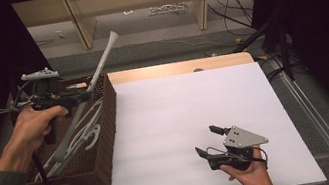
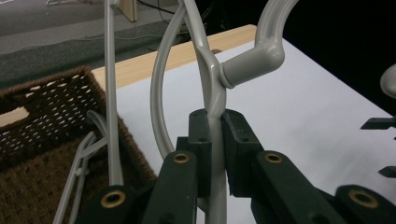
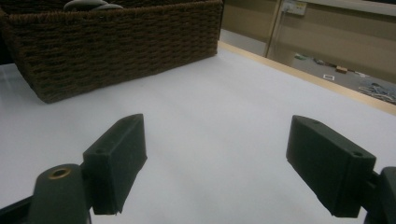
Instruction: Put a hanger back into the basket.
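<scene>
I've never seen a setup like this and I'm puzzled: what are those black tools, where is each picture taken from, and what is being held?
A person holds a hand-operated gripper in each hand. The high view looks down on the white table. Each of the other two pictures comes from a camera riding on one gripper. The left gripper, above the brown wicker basket, has its jaws closed on a grey plastic hanger; more hangers lie in the basket. The right gripper rests low over the table with its jaws wide apart, holding nothing.

Overhead light is falling brightly on the white desk [image 1: 197,117], leaving the surroundings lying in deep darkness. The wicker basket [image 3: 116,42] is casting a soft shadow, and the near black jaws are blurring.
</scene>
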Tool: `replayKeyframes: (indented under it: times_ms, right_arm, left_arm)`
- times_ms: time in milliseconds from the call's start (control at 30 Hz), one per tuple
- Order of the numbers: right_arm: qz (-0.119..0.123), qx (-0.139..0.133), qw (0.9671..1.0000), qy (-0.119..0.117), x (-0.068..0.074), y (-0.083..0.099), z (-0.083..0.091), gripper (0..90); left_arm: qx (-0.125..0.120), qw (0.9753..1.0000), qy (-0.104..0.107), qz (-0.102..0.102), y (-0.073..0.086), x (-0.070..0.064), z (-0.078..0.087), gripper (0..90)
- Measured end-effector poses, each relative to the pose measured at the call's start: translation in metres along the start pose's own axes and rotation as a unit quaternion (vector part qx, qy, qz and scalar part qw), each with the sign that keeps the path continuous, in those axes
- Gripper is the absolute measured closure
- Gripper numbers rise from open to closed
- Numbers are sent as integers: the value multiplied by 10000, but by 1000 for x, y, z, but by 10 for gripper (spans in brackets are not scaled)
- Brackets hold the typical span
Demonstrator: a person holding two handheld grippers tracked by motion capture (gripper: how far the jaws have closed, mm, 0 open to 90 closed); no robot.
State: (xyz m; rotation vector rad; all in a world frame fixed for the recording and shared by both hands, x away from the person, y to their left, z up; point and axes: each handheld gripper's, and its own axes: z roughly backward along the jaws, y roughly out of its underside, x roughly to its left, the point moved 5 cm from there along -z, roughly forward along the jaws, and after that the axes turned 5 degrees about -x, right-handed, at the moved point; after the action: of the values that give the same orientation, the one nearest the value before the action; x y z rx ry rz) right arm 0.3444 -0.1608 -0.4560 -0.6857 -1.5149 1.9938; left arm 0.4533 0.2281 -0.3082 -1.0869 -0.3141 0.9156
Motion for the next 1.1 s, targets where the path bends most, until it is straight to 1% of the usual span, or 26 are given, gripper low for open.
replayKeyframes:
  times_ms: [100, 167, 200, 433, 500, 533, 567, 600, 667, 733, 767, 833, 867, 900, 1033, 1100]
  right_arm:
    - [9, 0, 10000, -22, 0, 0, 0, 209]
    - [-4, 2, 10000, -23, 1, 0, 0, 209]
    - [-3, 13, 10000, -10, 1, 0, 0, 209]
    - [-30, 28, 10000, -4, 1, 1, -1, 209]
    - [-17, 46, 10000, -16, 1, 1, -1, 209]
    - [-18, 14, 10000, 3, 1, 1, -1, 209]
    - [-21, 8, 10000, 20, 1, 1, -2, 209]
    - [-21, 16, 10000, 23, 1, 1, -2, 209]
    - [-22, 15, 10000, 27, 1, 1, -2, 209]
    - [-21, 12, 10000, 26, 1, 1, -2, 209]
    - [-20, 13, 10000, 25, 1, 1, -2, 209]
    - [-18, 14, 10000, 23, 1, 1, -2, 209]
    - [-17, 24, 10000, 10, 1, 1, -2, 209]
    - [-23, 25, 10000, 11, 1, 1, -2, 209]
    - [-20, 20, 10000, 28, 1, 2, -2, 209]
    - [-22, 26, 10000, 30, 1, 2, -2, 209]
  left_arm:
    - [18, 9999, -6, -122, 9, 8, 0, 823]
    - [77, 9999, -49, -143, 15, 13, 2, 823]
    - [71, 9999, -50, -121, 17, 15, 2, 823]
    - [67, 9997, -100, -193, 31, 27, 13, 823]
    - [69, 9994, -127, -300, 36, 29, 17, 823]
    - [113, 9992, -132, -369, 39, 31, 19, 823]
    - [71, 9994, -134, -308, 42, 31, 20, 823]
    - [80, 9994, -134, -297, 45, 32, 21, 823]
    - [97, 9991, -180, -371, 50, 35, 24, 823]
    - [111, 9990, -194, -375, 55, 38, 27, 823]
    - [130, 9989, -208, -395, 57, 40, 28, 823]
    - [182, 9989, -237, -365, 62, 43, 30, 823]
    - [297, 9981, -250, -488, 65, 46, 32, 823]
    - [290, 9983, -266, -441, 68, 47, 32, 823]
    - [419, 9973, -304, -530, 78, 53, 35, 823]
    - [392, 9972, -286, -563, 82, 55, 36, 823]
